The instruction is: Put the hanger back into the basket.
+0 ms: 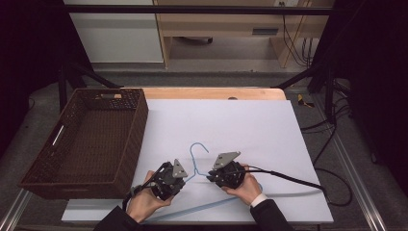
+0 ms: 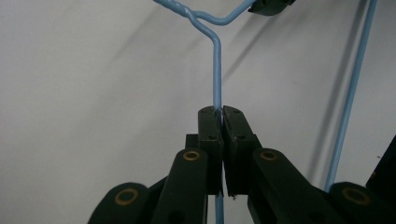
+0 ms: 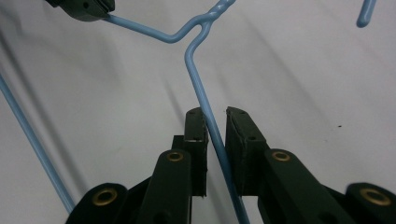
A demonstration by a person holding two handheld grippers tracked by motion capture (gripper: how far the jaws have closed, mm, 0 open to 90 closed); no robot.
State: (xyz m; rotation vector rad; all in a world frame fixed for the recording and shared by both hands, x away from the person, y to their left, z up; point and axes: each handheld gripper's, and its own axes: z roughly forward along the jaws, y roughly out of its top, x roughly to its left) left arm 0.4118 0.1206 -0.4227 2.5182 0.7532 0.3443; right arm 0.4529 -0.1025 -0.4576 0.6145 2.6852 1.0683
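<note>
A white sheet [image 1: 240, 125] covers the table [image 1: 211, 93], whose wooden edge shows at the far side; beyond it stands pale furniture on a grey floor. A dark wicker basket [image 1: 137, 130] sits at the left. The left tool [image 1: 179, 179] is pinched tight on one sloping wire of a blue hanger [image 1: 196, 153]. The hanger lies flat on the sheet, hook pointing away from the person, its long bottom bar running left to right, partly hidden under hands and sleeves. The right tool [image 1: 210, 177] straddles the other slope, jaws slightly apart around the wire.
</note>
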